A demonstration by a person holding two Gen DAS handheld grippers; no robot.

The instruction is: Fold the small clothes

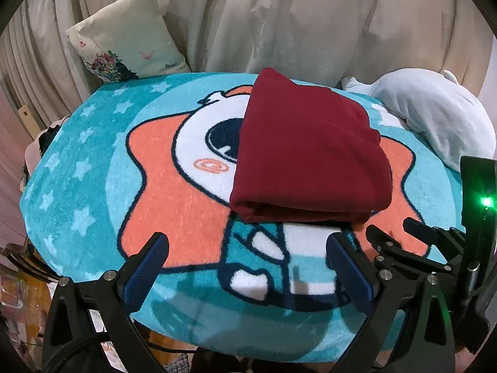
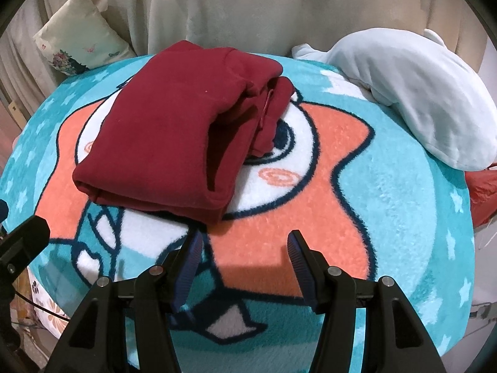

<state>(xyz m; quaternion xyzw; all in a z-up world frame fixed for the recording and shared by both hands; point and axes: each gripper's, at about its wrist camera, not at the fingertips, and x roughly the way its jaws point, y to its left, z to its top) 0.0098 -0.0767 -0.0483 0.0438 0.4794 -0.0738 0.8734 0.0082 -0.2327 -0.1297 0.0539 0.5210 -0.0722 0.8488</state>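
A dark red garment [image 1: 307, 152] lies folded into a thick rectangle on a teal cartoon blanket [image 1: 77, 186]. It also shows in the right wrist view [image 2: 174, 136], with loose folds at its right side. My left gripper [image 1: 248, 248] is open and empty, just in front of the garment's near edge. My right gripper [image 2: 245, 248] is open and empty, in front of the garment's near right corner. The right gripper also shows at the right of the left wrist view [image 1: 394, 233].
A pale blue plush toy [image 2: 413, 99] lies at the back right of the blanket [image 2: 403, 202]. A floral cushion [image 1: 124, 37] leans against cream drapes [image 1: 279, 15] at the back left. A red item [image 2: 481, 192] sits off the right edge.
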